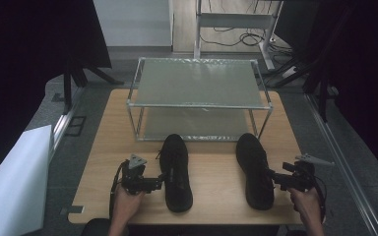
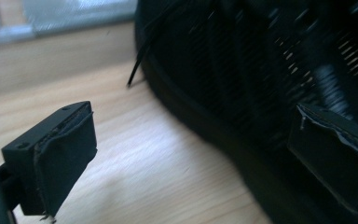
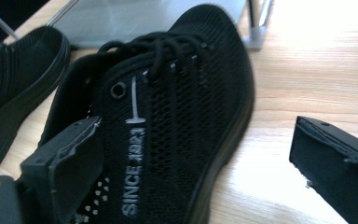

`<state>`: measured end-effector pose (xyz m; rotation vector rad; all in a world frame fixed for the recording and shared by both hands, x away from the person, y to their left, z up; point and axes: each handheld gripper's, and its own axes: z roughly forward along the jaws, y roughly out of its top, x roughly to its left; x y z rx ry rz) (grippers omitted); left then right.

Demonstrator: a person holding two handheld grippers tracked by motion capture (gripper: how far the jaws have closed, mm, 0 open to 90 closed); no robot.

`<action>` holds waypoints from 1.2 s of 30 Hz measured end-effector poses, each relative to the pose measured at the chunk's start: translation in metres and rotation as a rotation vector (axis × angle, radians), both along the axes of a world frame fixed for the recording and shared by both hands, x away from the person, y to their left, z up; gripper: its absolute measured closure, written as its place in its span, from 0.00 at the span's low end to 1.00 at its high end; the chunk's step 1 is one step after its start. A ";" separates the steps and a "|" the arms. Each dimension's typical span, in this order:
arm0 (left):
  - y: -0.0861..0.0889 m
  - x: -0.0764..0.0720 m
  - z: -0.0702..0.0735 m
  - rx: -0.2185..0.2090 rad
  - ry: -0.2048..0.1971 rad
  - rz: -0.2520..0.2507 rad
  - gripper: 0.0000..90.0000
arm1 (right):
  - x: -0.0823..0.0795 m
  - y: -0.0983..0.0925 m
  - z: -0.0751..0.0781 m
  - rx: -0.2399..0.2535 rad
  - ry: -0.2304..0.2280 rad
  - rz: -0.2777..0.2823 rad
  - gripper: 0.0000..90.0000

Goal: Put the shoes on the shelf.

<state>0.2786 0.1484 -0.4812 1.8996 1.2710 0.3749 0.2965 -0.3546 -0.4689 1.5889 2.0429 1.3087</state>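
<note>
Shoes, two, black mesh, side by side on the wooden table [image 1: 103,147], toes toward the wire shelf rack [image 1: 199,93] at the far edge, heels toward the person. Long axes run near to far, roughly parallel.

Left shoe [image 1: 175,172]: lies directly to the inner side of the left gripper [image 1: 161,180]. That gripper is held level and points across the table at the shoe's flank, so its line of approach is square to the long axis. In the left gripper view the jaws stand wide apart; one pad sits in front of the shoe's [image 2: 261,70] side wall, the other over bare tabletop, nothing pinched. A lace end trails onto the wood.

Right shoe [image 1: 254,169]: mirror case. The right gripper [image 1: 273,178] points inward at the outer flank near the heel. Its jaws are spread, with nothing clamped: in the right gripper view one pad overlaps the mesh side of the shoe [image 3: 177,121] beside the "SINCE" lettering, the other over bare table.

Judgement: each hand is nearest its own shoe. With the jaws straddling only one side wall, the grip likely wanted is on the collar or flank.
</note>
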 end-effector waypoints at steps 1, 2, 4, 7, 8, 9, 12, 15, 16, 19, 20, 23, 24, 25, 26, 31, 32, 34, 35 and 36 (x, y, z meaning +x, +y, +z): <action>-0.002 0.000 0.002 -0.003 -0.004 -0.002 0.01 | 0.001 0.003 0.000 -0.012 0.006 0.018 0.02; -0.004 0.001 0.003 -0.010 -0.007 -0.009 0.02 | 0.002 0.005 -0.001 -0.014 0.006 0.027 0.01; -0.008 0.002 0.005 -0.019 -0.008 -0.019 0.02 | 0.004 0.010 -0.001 -0.024 0.011 0.045 0.01; -0.011 0.004 0.007 -0.039 -0.004 -0.029 0.02 | 0.008 0.020 -0.005 -0.043 0.027 0.064 0.02; -0.014 0.004 0.008 -0.034 -0.006 -0.030 0.02 | 0.009 0.021 -0.006 -0.040 0.031 0.063 0.02; -0.016 0.005 0.008 -0.039 -0.003 -0.039 0.02 | 0.011 0.023 -0.007 -0.042 0.038 0.063 0.02; -0.023 0.006 0.008 -0.041 0.003 -0.056 0.02 | 0.016 0.026 -0.010 -0.066 0.045 0.045 0.02; -0.032 0.011 0.006 -0.027 0.013 -0.059 0.02 | 0.022 0.031 -0.017 -0.100 0.068 0.031 0.04; -0.032 0.011 0.006 -0.027 0.013 -0.059 0.02 | 0.023 0.033 -0.019 -0.105 0.071 0.025 0.03; -0.046 0.021 0.000 0.051 0.033 -0.058 0.00 | 0.026 0.037 -0.021 -0.127 0.063 0.009 0.03; -0.050 0.024 -0.002 0.067 0.038 -0.058 0.00 | 0.027 0.038 -0.021 -0.137 0.057 0.002 0.04; -0.055 0.032 -0.007 0.118 0.047 -0.032 0.00 | 0.028 0.042 -0.020 -0.150 0.046 -0.005 0.15; -0.057 0.034 -0.008 0.115 0.052 -0.027 0.00 | 0.028 0.043 -0.019 -0.153 0.046 -0.001 0.18; -0.057 0.036 -0.009 0.110 0.054 -0.031 0.00 | 0.028 0.045 -0.019 -0.184 0.039 -0.002 0.23; -0.058 0.037 -0.009 0.117 0.055 -0.025 0.00 | 0.028 0.047 -0.019 -0.222 0.031 -0.002 0.27; -0.056 0.035 -0.007 0.164 -0.004 0.001 0.28 | 0.028 0.051 -0.018 -0.334 -0.006 -0.032 0.47; -0.052 0.036 -0.007 0.157 -0.011 0.003 0.35 | 0.028 0.051 -0.018 -0.340 -0.010 -0.038 0.51; -0.048 0.037 -0.007 0.145 -0.010 0.005 0.47 | 0.027 0.051 -0.018 -0.348 -0.023 -0.051 0.59; -0.041 0.039 -0.007 0.126 -0.004 0.007 0.52 | 0.025 0.050 -0.017 -0.379 -0.056 -0.063 0.70; -0.039 0.039 -0.006 0.128 -0.001 0.006 0.55 | 0.025 0.049 -0.017 -0.380 -0.061 -0.070 0.73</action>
